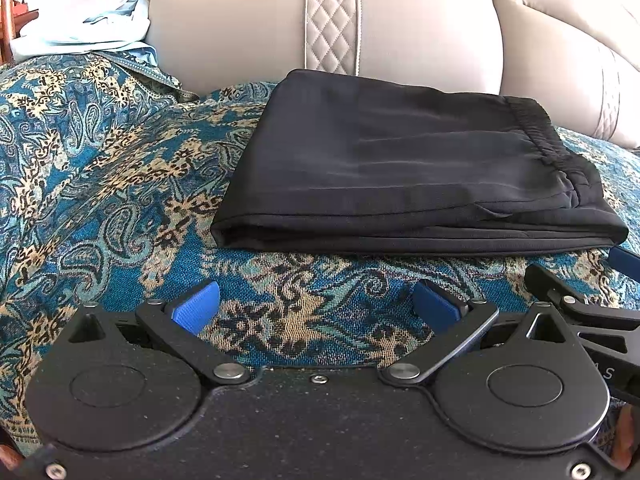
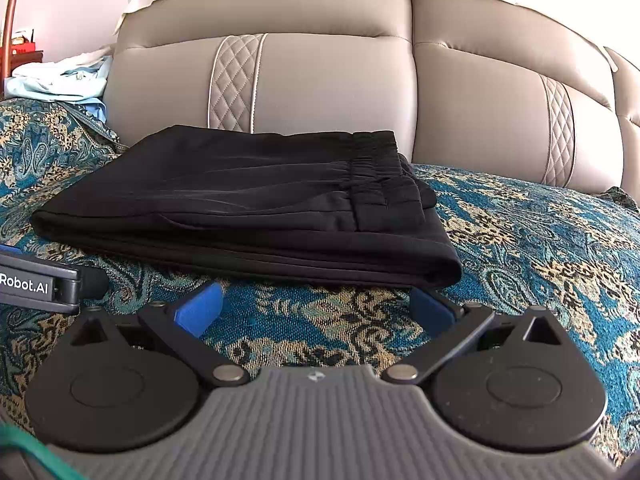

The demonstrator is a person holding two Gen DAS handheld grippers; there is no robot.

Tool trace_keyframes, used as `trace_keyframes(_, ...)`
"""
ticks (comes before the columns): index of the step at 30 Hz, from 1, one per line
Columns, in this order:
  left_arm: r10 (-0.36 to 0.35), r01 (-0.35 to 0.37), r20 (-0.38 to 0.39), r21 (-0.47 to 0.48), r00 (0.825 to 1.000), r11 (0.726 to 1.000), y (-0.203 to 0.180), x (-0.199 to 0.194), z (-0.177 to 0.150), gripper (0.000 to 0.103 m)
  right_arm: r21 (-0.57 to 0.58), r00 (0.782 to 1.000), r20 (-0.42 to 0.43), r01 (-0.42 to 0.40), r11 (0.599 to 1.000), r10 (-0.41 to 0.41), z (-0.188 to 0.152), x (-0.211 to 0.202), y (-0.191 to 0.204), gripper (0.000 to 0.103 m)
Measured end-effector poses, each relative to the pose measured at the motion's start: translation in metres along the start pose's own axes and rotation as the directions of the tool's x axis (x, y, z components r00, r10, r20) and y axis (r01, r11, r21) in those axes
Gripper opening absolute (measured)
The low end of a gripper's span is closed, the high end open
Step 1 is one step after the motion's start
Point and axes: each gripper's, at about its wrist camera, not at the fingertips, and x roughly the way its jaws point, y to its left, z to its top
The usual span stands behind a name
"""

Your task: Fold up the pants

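Here the black pants [image 1: 404, 168] lie folded into a flat, layered rectangle on a blue and gold patterned blanket [image 1: 100, 168], close in front of the sofa's beige backrest [image 1: 240, 28]. The gathered waistband [image 2: 368, 160] sits on top toward the right end, and the stacked fold edges face the cameras. Just short of the near edge, the left gripper [image 1: 316, 310] has its blue-padded fingers spread wide over bare blanket, holding nothing. The right gripper [image 2: 316, 310] stands beside it, likewise wide open and empty; its right finger [image 2: 434, 314] reaches almost to the pants' near right corner. A heap of pale blue cloth [image 2: 60, 80] lies on the far left of the sofa.
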Motion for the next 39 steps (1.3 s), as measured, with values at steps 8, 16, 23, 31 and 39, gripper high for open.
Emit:
trace_keyframes(8, 0.002, -0.002, 0.004, -0.008, 1.000, 1.000, -0.0012, -0.0002, 0.0013, 0.103, 0.000, 1.000, 0.000, 0.000, 1.000, 0.000, 0.0001, -0.0001, -0.0002, 0.103)
trace_keyframes(16, 0.006, -0.006, 0.003, -0.012, 1.000, 1.000, -0.0015, 0.0011, 0.0025, 0.103, 0.000, 1.000, 0.000, 0.000, 1.000, 0.000, 0.0002, -0.0002, -0.0002, 0.103)
trace_keyframes(23, 0.003, -0.003, 0.002, -0.011, 1.000, 1.000, -0.0007, 0.0008, 0.0011, 0.103, 0.000, 1.000, 0.000, 0.000, 1.000, 0.000, 0.0003, -0.0004, -0.0001, 0.103)
trace_keyframes(31, 0.001, -0.001, 0.005, -0.010, 1.000, 1.000, -0.0005, 0.0012, 0.0002, 0.103, 0.000, 1.000, 0.000, 0.000, 1.000, 0.000, 0.0003, -0.0006, -0.0001, 0.103)
trace_keyframes(39, 0.000, 0.000, 0.009, -0.008, 1.000, 1.000, 0.0001, 0.0010, -0.0006, 0.103, -0.001, 1.000, 0.000, 0.000, 1.000, 0.000, 0.0002, -0.0006, -0.0002, 0.103)
